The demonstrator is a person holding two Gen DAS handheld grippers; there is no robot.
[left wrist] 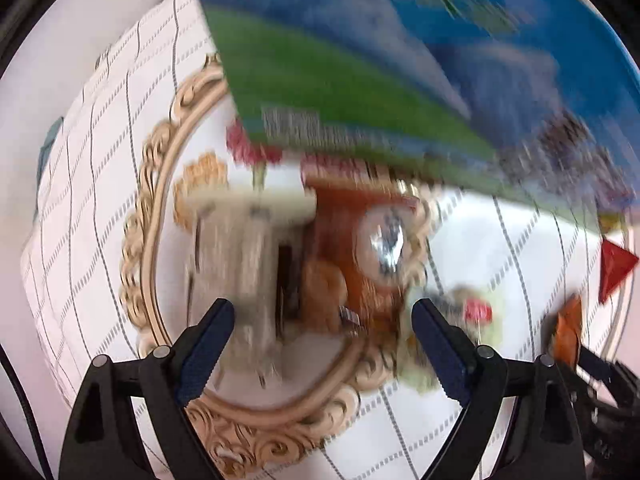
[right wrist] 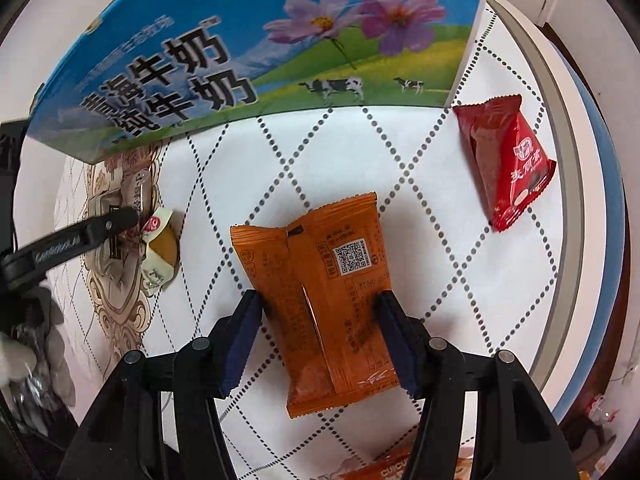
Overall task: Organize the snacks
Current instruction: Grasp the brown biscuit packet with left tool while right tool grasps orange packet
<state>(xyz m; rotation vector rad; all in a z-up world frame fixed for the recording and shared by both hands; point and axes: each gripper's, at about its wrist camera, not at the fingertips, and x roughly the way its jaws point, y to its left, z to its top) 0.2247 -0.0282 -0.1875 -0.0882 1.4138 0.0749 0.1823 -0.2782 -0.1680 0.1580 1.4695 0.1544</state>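
Note:
In the right wrist view my right gripper [right wrist: 320, 328] is shut on an orange snack packet [right wrist: 320, 280], pads pressing its two sides above the white dotted tablecloth [right wrist: 400, 152]. A red snack packet [right wrist: 508, 160] lies to the right. A small pale cake packet [right wrist: 160, 252] lies left, beside the ornate tray [right wrist: 116, 300]. In the blurred left wrist view my left gripper [left wrist: 324, 328] is open above the oval ornate tray [left wrist: 148, 200], which holds a pale packet [left wrist: 240, 248] and a brown packet [left wrist: 360, 248]. One of its fingers [right wrist: 96, 232] shows in the right wrist view over the tray.
A large blue and green milk carton box [right wrist: 260, 40] stands at the back of the table; it also fills the top of the left wrist view [left wrist: 400, 60]. The table's round edge [right wrist: 560, 160] runs along the right. Another orange packet [right wrist: 400, 470] peeks in at the bottom.

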